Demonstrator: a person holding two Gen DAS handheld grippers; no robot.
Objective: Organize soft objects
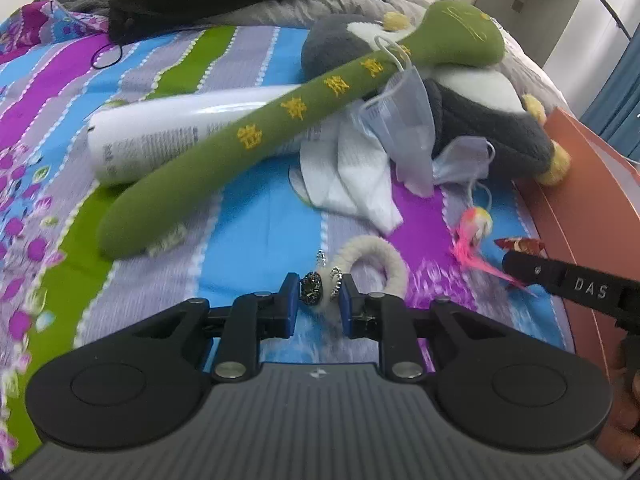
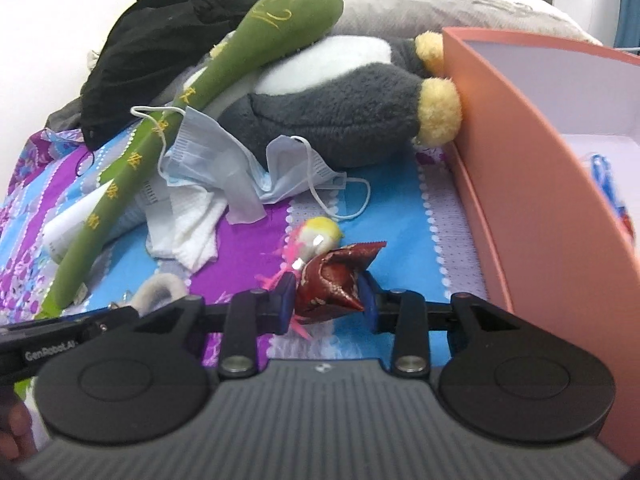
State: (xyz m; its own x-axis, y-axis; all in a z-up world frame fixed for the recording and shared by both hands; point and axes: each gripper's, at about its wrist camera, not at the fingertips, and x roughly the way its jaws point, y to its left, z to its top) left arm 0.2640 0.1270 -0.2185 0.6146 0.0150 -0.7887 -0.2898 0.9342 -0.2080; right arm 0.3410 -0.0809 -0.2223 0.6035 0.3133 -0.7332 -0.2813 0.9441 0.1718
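**Two small soft trinkets being pinched at once on the bed**

The left hand-held gripper (image 1: 319, 294) is closing its blue pads on the end of a cream fuzzy loop (image 1: 374, 258), right where a dark sparkly bead (image 1: 311, 289) and a ring of small rhinestones are sitting. The jaws are standing narrow, with bead and plush squeezed between them. That loop looks feather-light and limp, so it is likely to dangle and swing once lifted; the beaded end is the firmest place to hold, though the bead may be slippery against the pad.

The right hand-held gripper (image 2: 328, 298) is clamping a dark red brocade pouch (image 2: 334, 282), its jaws partly closed with the cloth bulging between them. Pink fringe (image 2: 298, 326) and a yellow-topped fluffy charm (image 2: 318, 236) are lying against the pouch; whether they are attached cannot be told. The pouch looks stuffed but yielding, light, and a little slick from its shiny weave, so a grip across its fat middle seems safer than one on a pointed corner.

Both trinkets are lying low on the striped bedsheet (image 1: 248, 264), in front of the green plush stick (image 1: 224, 148), the crumpled face masks (image 2: 224, 168) and the grey plush toy (image 2: 340, 120). The salmon box (image 2: 532, 184) is standing just to the right of the pouch, probably where things go.

Both tools are pointing steeply downward at the sheet, side by side, the left one's body showing at the lower left edge of the right wrist view.
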